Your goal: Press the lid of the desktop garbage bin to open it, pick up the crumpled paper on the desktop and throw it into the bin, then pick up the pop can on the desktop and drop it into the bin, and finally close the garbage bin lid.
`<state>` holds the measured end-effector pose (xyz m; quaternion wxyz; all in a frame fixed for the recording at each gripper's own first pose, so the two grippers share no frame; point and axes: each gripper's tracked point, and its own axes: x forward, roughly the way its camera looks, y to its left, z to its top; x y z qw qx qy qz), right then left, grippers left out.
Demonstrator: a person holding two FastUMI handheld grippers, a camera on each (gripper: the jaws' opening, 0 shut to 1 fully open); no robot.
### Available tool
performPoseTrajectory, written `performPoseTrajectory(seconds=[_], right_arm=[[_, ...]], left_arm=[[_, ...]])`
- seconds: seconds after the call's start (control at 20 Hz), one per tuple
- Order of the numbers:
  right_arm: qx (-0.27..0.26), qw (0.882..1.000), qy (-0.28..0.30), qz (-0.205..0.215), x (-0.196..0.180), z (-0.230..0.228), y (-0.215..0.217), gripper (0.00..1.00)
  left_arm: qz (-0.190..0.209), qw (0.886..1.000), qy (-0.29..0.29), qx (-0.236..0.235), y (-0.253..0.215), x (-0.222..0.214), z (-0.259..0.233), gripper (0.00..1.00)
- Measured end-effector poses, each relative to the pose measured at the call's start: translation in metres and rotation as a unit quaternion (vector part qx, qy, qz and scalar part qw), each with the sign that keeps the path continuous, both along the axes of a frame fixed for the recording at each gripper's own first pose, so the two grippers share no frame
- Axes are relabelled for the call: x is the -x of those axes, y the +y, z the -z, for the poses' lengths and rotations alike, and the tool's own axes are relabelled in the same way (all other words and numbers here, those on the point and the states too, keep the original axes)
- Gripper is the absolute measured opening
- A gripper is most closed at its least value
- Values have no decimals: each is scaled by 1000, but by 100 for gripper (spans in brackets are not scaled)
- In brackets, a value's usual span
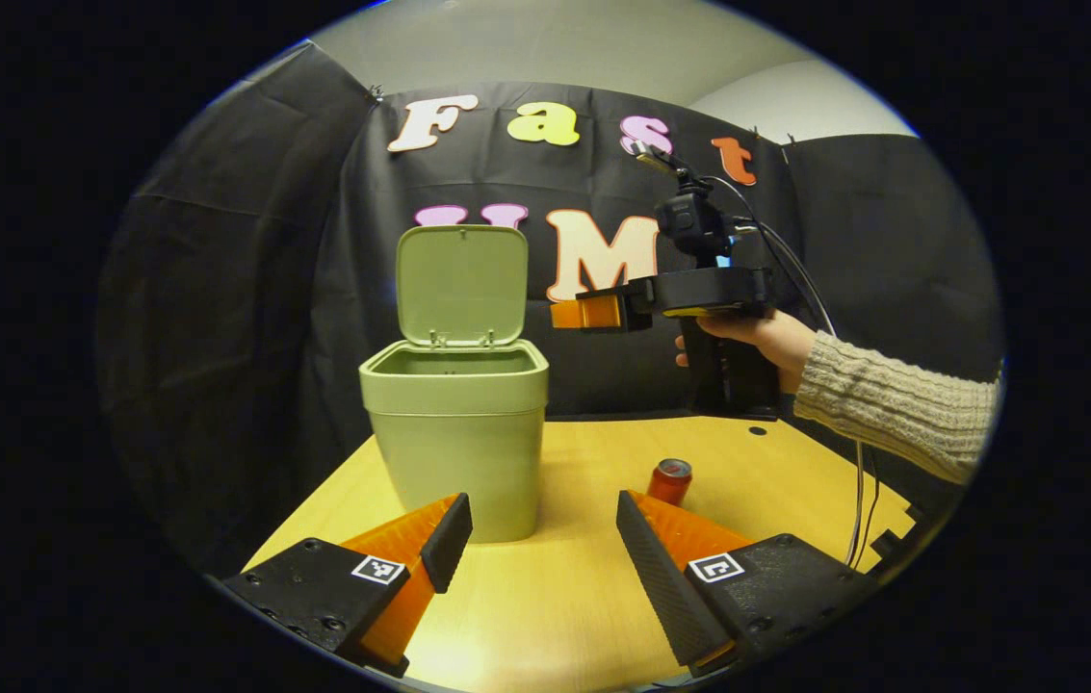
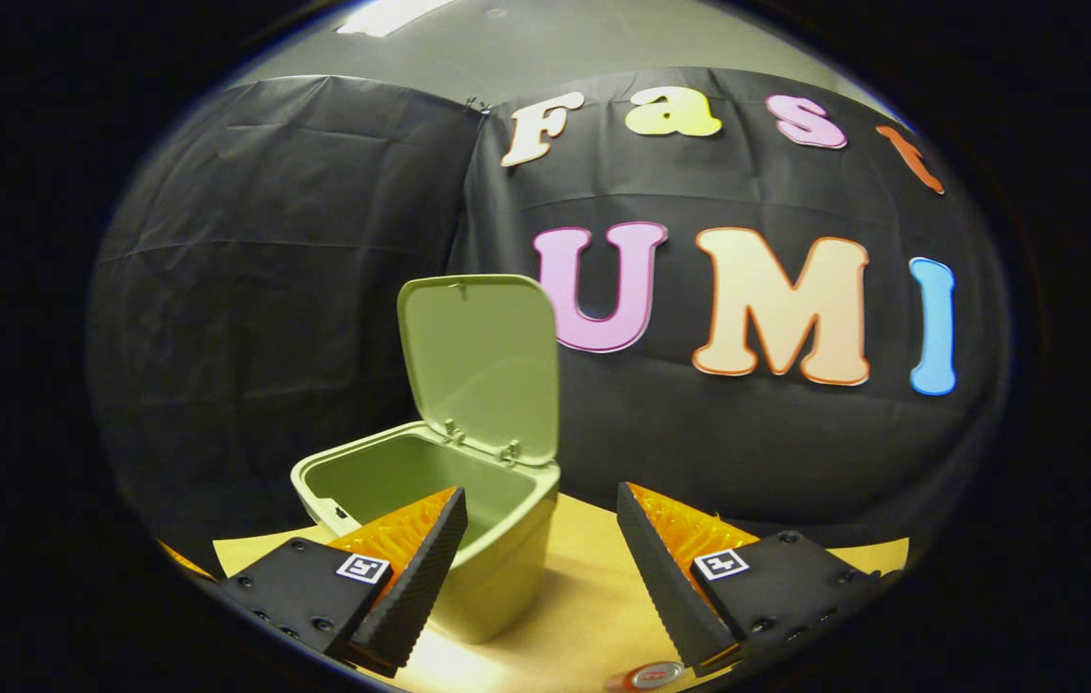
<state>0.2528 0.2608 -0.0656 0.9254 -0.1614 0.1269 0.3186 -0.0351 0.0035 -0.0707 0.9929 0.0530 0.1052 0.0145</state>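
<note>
**Bin open, can waiting: stock at the halfway mark**

Bin (image 1: 454,433): standing on the desk (image 1: 776,472), its lid (image 1: 461,285) tilting up and back from the rear hinge, so the opening step is reading as done. The inside is showing in the right gripper view, but the bottom is lying out of sight there.

Paper: no crumpled paper is lying on the visible desk around the bin; judging by that, it is probably already inside, though the pictures are not confirming it.

Can (image 1: 670,480): standing upright on the desk, near the bin on its right side in the left gripper view, apart from it. Dropping it in and closing the lid are looking like the steps left.

Right tool (image 1: 587,313): hanging in the air right of the bin, about level with the lid, held by a hand (image 1: 755,339) in a knit sleeve (image 1: 892,404). In its own view its fingers are spreading wide, released, gripping nothing, with the can's top just below them.

Left tool (image 1: 543,539): also released and empty, pointing at the bin from the front, low over the desk.

Obstacles: nothing is standing between the can and the bin; the raised lid is backing the opening, and cables (image 1: 858,500) are trailing right of the can.
</note>
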Motion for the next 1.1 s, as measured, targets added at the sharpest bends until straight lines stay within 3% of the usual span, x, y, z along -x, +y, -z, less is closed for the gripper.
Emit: performPoseTrajectory(seconds=[0.25, 0.45, 0.65, 0.9, 1.1], right_arm=[[-11, 995, -19, 99, 12, -15, -97, 100], [-47, 982, -24, 184, 44, -18, -173, 99], [-39, 966, -24, 256, 82, -7, -238, 98], [-49, 944, -26, 325, 122, 1, -291, 98], [-26, 927, -36, 372, 149, 5, -318, 98]], left_arm=[[70, 997, 4, 7, -37, -19, 6, 92], [117, 993, 8, 13, -62, -36, 15, 91], [152, 988, 5, 12, -82, -64, 17, 91], [191, 981, 4, 17, -103, -106, 26, 91], [218, 976, 11, 16, -122, -136, 43, 91]])
